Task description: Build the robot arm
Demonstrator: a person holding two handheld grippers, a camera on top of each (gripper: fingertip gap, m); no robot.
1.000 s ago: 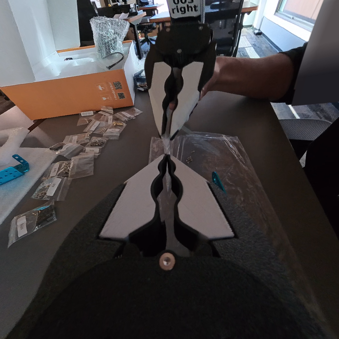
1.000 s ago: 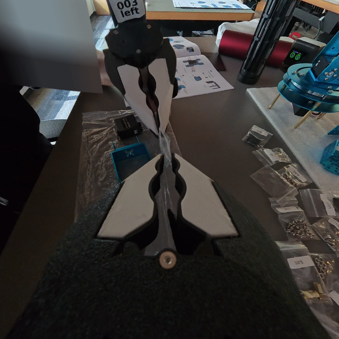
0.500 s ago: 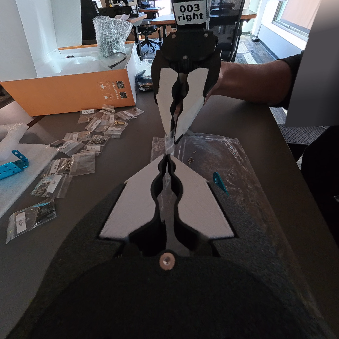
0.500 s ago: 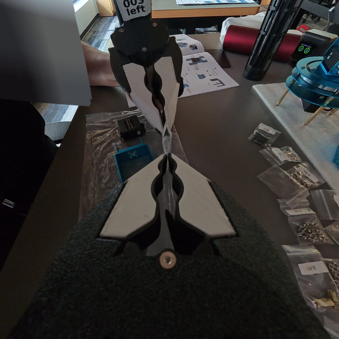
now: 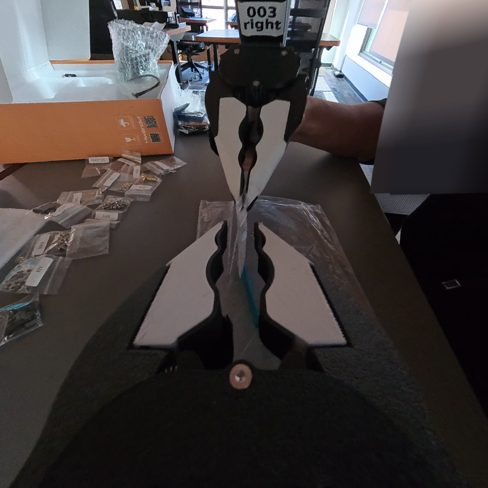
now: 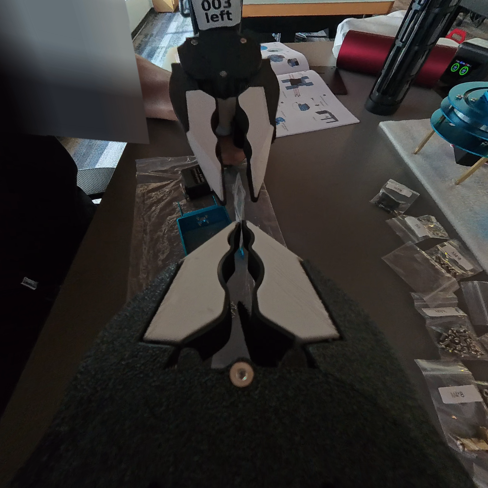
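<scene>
The right gripper (image 6: 241, 224) pinches a small clear bag (image 6: 239, 196) tight. The left gripper (image 5: 240, 224) is spread apart around its other end.

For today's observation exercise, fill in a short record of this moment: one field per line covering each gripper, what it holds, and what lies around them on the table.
left gripper: jaws open, either side of the clear plastic bag, not clamping it
right gripper: jaws shut on the clear plastic bag's pinched-up edge
bag contents: blue tray, black block
surface: dark table
one side of the table: small labelled hardware bags, orange box with bubble wrap
other side: open booklet, blue round assembly
</scene>
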